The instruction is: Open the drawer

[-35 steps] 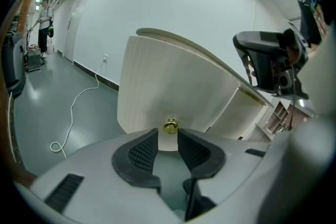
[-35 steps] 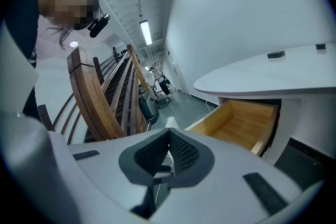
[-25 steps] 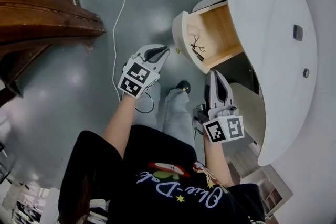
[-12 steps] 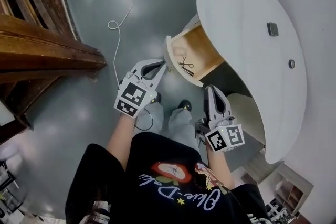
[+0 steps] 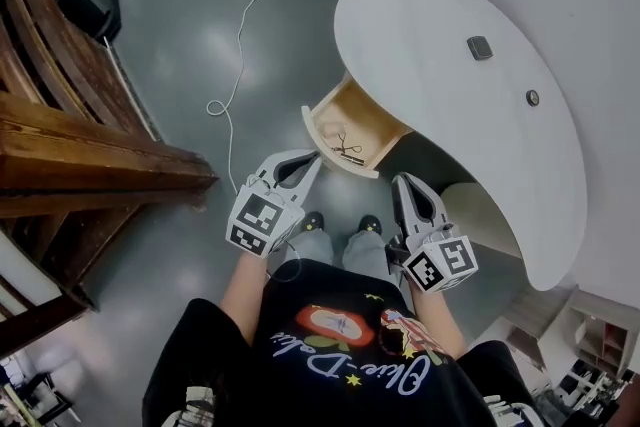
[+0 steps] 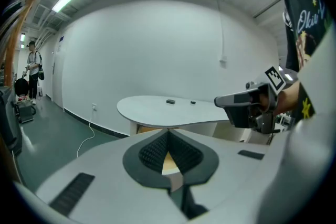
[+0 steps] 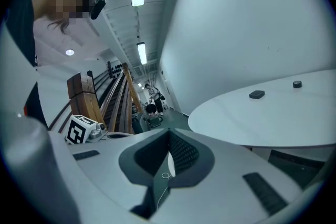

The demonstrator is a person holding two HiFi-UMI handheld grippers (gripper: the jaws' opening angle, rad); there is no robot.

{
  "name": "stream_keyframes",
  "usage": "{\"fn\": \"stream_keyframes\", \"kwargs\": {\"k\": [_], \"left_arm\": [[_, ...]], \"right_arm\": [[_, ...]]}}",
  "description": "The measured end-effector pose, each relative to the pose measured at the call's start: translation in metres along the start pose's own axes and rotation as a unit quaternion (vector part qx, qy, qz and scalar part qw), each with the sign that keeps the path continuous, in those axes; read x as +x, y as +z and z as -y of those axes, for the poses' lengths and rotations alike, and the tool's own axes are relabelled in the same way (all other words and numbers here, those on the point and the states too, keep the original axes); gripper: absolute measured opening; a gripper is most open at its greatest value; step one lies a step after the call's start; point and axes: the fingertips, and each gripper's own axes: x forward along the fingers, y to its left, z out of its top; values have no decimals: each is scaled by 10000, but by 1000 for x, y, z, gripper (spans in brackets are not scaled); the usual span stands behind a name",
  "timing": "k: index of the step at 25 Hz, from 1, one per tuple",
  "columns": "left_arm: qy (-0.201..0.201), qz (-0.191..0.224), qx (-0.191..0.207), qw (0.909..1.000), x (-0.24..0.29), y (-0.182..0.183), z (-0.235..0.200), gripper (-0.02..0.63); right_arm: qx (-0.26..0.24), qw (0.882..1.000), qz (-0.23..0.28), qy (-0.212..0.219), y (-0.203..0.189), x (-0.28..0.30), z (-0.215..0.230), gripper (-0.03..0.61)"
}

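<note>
Both grippers have drawn up and back from the open drawer (image 5: 318, 143). A second ago the left gripper (image 5: 312, 161) had its tips just beside the drawer's front panel; now they hang clear of it over the floor, and its jaws, slightly apart then, meet with nothing between them. The right gripper (image 5: 405, 181), earlier close under the drawer's near corner, now stands apart from it, and the desk (image 5: 450, 65), cut off before, shows nearly whole.
</note>
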Motion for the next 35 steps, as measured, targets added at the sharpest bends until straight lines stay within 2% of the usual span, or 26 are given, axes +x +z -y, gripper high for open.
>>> {"fn": "stream_keyframes", "kwargs": {"k": [9,19,30,35], "left_arm": [[-516,175,712,9960,-1,52,35,5],[-933,459,846,9910,0,83,69,5],[-936,650,1186,9864,-6,106,84,5],[-896,649,1121,9875,-10,104,82,5]], "right_arm": [[-53,9992,349,-210,33,-27,-6,0],[-64,9957,820,-417,62,-50,-2,0],[-220,9935,1095,-211,87,-57,-13,0],[-228,9938,1074,-198,86,-58,-18,0]]}}
